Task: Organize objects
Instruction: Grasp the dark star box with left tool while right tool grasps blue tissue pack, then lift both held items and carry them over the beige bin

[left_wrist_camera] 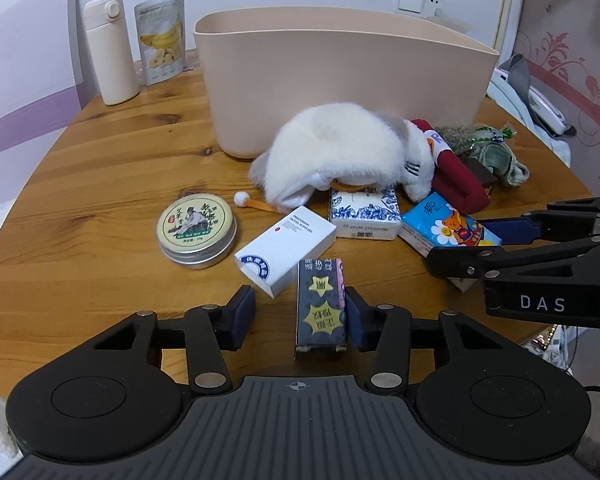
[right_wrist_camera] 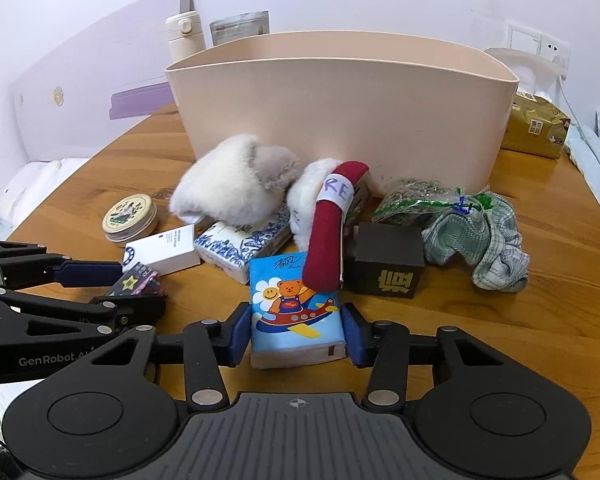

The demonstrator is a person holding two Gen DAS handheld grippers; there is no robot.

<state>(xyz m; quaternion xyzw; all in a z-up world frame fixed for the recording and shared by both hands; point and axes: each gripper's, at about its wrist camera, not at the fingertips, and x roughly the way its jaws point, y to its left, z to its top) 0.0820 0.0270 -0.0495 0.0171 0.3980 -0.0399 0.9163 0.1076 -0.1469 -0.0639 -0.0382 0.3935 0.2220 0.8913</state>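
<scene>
A dark pack with yellow stars point(left_wrist_camera: 322, 308) lies on the wooden table point(left_wrist_camera: 100, 184) between the fingers of my left gripper point(left_wrist_camera: 300, 316). Its right pad touches the pack and the left pad stands a clear gap away, so this gripper is open. My right gripper point(right_wrist_camera: 296, 336) is shut on a blue tissue pack with a cartoon bear point(right_wrist_camera: 296, 312), one pad against each side. A red roll point(right_wrist_camera: 328, 240) rests on the pack's far end. Behind the clutter stands a tall beige bin point(left_wrist_camera: 340, 80); its inside is hidden.
Between the grippers and the bin lie a white furry hat point(left_wrist_camera: 340, 148), a round tin point(left_wrist_camera: 196, 230), a white box point(left_wrist_camera: 286, 248), a blue-patterned tissue pack point(left_wrist_camera: 364, 212), a dark box point(right_wrist_camera: 386, 260) and a green cloth point(right_wrist_camera: 480, 240). A flask point(left_wrist_camera: 110, 48) and banana pouch point(left_wrist_camera: 162, 40) stand back left.
</scene>
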